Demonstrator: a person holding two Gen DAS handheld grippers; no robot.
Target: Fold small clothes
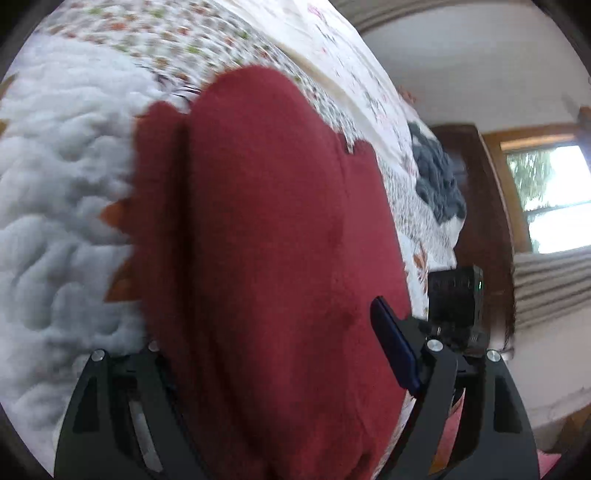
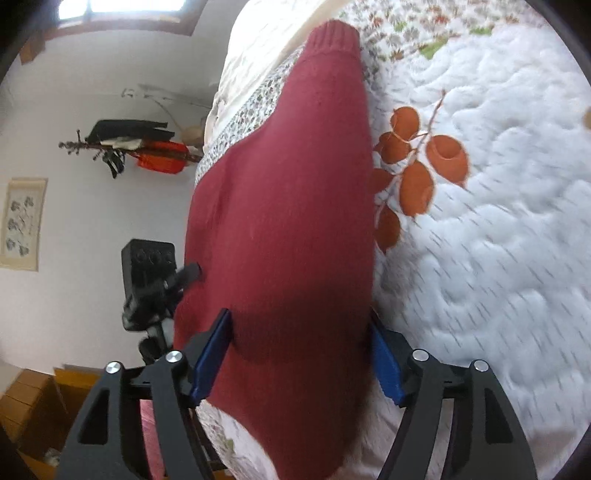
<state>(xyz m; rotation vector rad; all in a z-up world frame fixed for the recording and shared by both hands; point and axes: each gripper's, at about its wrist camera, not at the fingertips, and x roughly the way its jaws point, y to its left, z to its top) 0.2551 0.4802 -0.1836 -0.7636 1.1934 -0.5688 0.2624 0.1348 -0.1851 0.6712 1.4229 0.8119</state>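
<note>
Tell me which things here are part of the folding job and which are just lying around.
Part of the job:
red sweater
left tongs
right tongs
quilted bedspread, the work surface

Lying around:
grey garment further along the bed
clothes on a wall hook
framed picture

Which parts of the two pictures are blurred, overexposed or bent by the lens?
Left wrist view: the red sweater and white quilt are smeared by motion, the window is overexposed, and fisheye distortion curves the bed edge. Right wrist view: sharper on the sweater's ribbed cuff, streaked blur on the quilt at right, bright glare at the window.
</note>
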